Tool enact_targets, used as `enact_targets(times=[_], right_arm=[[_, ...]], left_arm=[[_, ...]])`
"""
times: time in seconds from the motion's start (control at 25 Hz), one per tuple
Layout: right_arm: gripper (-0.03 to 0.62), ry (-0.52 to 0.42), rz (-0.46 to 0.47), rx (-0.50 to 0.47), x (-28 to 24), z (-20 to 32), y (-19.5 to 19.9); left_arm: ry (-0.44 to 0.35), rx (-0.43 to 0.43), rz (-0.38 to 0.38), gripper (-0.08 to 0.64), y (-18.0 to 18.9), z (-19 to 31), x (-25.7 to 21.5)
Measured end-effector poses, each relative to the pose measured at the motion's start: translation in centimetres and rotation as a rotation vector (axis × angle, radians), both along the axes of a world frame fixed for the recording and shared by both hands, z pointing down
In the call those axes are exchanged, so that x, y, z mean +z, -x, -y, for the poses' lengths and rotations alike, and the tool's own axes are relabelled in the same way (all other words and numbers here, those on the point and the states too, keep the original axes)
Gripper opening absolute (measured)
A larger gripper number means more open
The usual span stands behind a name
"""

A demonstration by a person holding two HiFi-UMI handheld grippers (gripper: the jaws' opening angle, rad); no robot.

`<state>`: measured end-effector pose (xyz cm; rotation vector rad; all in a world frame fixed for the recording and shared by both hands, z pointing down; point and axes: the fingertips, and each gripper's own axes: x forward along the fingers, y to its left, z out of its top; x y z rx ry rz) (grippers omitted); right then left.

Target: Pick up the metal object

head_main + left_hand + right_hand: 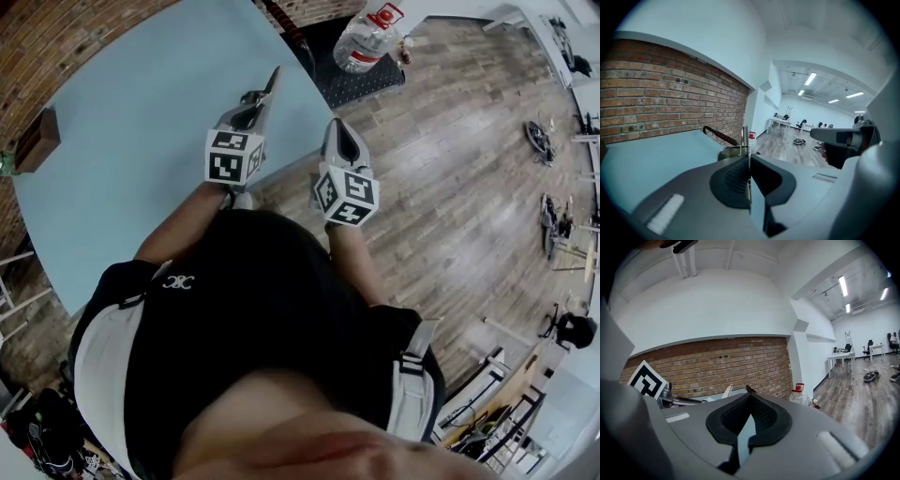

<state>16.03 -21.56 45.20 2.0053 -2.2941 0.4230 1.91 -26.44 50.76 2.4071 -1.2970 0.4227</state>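
Pale blue tabletop (141,112) is filling the upper left of the head view, with a brick wall (56,37) behind it and wood flooring (450,169) running off to the right, as you are standing at the table's near edge with both tools raised in front of you.

You are holding the metal object (274,84), a thin flat strip, in the left gripper (259,105). Its jaws are pressing together on the strip's near end. The strip is sticking straight out ahead of the tips, its long axis running on along the gripper's own line toward the top centre of the frame. In the left gripper view it is rising edge-on from between the pads, and it appears to be clear of the table, so the pick looks made.

Your right gripper (342,136) is hanging just to the right of the left one, at the table's edge, jaws closed together with nothing between them. It is apart from the strip, so the left hand is the one carrying the object.

Both forearms are reaching up-frame from your torso, roughly parallel, with the tools pointing forward and only slightly downward. A water bottle (367,37) is standing on the floor beyond the table's corner at top centre, well apart from either tool.
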Motion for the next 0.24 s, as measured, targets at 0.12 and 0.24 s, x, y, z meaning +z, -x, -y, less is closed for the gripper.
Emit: enact_targets(times=[0.12, 0.24], right_arm=[[0.011, 0.0, -0.001, -0.004, -0.03, -0.07, 0.17], [0.011, 0.004, -0.004, -0.019, 0.1, -0.13, 0.61]], left_arm=[[0.0, 0.0, 0.0, 0.002, 0.17, -0.06, 0.01], [-0.001, -0.003, -0.001, 0.002, 0.48, -0.06, 0.07]])
